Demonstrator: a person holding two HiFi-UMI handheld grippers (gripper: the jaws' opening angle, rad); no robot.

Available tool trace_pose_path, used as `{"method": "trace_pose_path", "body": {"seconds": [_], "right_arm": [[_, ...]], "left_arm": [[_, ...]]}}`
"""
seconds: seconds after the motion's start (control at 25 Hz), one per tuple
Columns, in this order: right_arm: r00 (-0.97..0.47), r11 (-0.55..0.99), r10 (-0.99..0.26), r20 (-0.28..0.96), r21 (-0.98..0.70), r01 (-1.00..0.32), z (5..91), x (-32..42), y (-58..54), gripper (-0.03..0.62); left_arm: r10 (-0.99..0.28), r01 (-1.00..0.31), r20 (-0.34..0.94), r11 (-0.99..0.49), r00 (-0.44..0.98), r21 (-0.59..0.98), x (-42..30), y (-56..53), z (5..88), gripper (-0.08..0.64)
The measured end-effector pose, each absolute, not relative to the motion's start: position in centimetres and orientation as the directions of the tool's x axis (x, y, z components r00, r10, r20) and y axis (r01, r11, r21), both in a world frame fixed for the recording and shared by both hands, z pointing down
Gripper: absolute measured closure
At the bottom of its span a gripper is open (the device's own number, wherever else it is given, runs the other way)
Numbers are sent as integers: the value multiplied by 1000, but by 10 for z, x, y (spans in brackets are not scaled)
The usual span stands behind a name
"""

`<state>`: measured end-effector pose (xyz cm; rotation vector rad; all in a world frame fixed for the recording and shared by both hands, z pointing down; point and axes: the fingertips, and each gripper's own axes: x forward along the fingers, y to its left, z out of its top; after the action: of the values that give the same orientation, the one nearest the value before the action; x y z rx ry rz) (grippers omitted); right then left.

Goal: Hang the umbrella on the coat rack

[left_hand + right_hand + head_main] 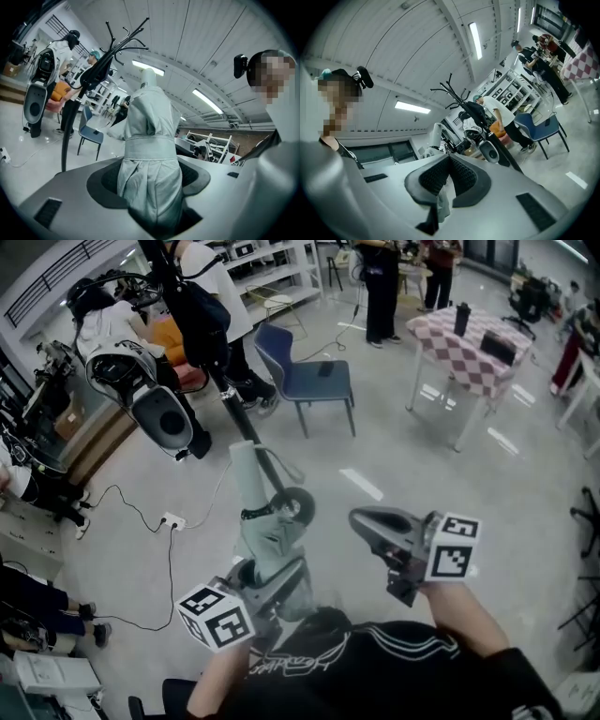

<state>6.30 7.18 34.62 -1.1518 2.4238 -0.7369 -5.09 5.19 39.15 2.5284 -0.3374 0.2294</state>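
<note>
My left gripper (274,573) (150,187) is shut on a folded pale grey-green umbrella (251,493) (149,150), strapped round its middle, with its free end pointing away from me. Ahead stands the black coat rack (239,423) (101,58) (459,96), its hooks loaded with a dark bag, a white jacket and a helmet. My right gripper (361,518) (449,176) is to the right of the umbrella, apart from it, jaws shut. A pale fabric strip (443,201) is pinched between its pads. I cannot tell whether the strip joins the umbrella (436,133).
A blue chair (305,376) stands behind the rack and a checked table (469,334) at the far right. A power strip with cables (172,519) lies on the floor at left. Several people stand around, and shelves line the left wall.
</note>
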Motion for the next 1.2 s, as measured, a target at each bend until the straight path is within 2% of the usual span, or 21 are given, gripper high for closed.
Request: {"method": "trace_pose_path", "body": {"seconds": [0.84,1.2], "right_arm": [[-671,536,-739,-62,-658,-529,364,123,-137,581],[-706,595,-695,-136,-660,-459,355,127,-191,580]], "left_arm": [[-231,-322,229,-764,946,559,7,-127,424,287],[-227,-328,251,-792,941,514,9,-166,427,287]]}}
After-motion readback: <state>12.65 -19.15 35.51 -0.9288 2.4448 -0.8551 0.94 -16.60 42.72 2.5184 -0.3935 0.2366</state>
